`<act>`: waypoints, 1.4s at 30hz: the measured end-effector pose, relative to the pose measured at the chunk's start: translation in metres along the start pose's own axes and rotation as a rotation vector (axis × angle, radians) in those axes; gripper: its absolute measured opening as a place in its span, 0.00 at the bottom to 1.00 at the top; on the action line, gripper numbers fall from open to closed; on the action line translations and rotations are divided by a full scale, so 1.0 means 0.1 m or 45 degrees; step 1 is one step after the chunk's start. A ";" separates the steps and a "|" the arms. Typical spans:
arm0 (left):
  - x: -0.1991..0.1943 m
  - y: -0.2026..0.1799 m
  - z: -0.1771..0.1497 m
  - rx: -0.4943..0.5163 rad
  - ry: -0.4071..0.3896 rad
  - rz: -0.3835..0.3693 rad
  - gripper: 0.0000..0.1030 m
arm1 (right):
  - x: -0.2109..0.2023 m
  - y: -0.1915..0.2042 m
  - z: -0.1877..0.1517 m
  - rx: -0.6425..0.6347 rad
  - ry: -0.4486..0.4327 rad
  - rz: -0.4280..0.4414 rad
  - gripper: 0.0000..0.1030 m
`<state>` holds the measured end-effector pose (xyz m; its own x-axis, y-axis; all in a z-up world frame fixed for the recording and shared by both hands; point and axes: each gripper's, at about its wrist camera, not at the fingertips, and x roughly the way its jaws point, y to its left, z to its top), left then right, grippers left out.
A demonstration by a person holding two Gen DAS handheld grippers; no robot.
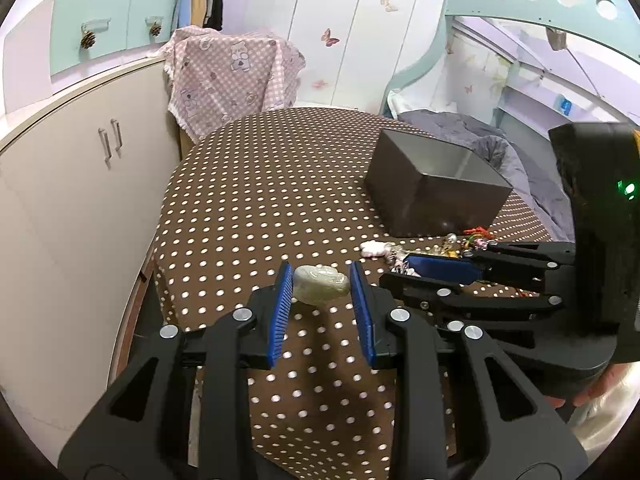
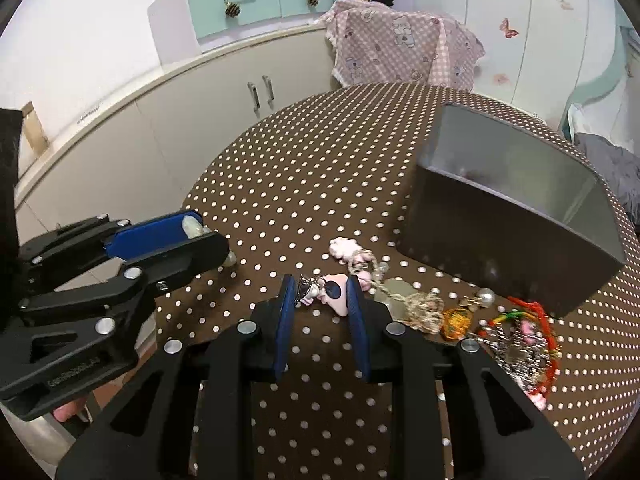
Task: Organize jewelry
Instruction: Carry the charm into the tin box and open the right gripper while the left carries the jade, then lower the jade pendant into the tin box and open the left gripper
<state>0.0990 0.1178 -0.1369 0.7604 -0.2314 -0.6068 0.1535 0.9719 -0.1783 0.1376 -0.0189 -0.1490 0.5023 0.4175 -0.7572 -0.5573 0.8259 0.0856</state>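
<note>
On a brown, white-dotted table (image 1: 260, 200), the left hand-held gripper (image 1: 322, 284) is clamped on a pale green, glossy oval stone (image 1: 321, 289); the right hand-held gripper (image 2: 323, 294) clasps a pink charm with a dark spot (image 2: 334, 294) (chains trailing rightward), near an open grey rectangular box (image 2: 508, 248).

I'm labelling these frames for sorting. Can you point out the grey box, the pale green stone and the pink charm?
Grey box (image 2: 500, 240): right wrist view, on its dark front wall.
Pale green stone (image 1: 320, 290): left wrist view, middle of the stone.
Pink charm (image 2: 334, 294): right wrist view, on its pink body beside the dark spot.
</note>
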 end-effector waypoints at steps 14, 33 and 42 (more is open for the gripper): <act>0.04 -0.43 0.23 0.103 -0.032 -0.108 0.28 | -0.55 -0.34 0.00 0.114 -0.156 -0.073 0.23; 0.31 -0.97 0.68 0.201 -0.082 -0.212 0.28 | -0.76 -1.04 0.16 0.217 -0.274 -0.233 0.23; 0.48 -0.97 0.83 0.182 -0.076 -0.192 0.28 | -0.72 -1.15 0.30 0.193 -0.293 -0.241 0.43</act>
<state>0.1729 0.0161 -0.0844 0.7576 -0.3757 -0.5338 0.3530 0.9237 -0.1491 0.1855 -0.1326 -0.0852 0.7334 0.3119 -0.6040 -0.3440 0.9366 0.0660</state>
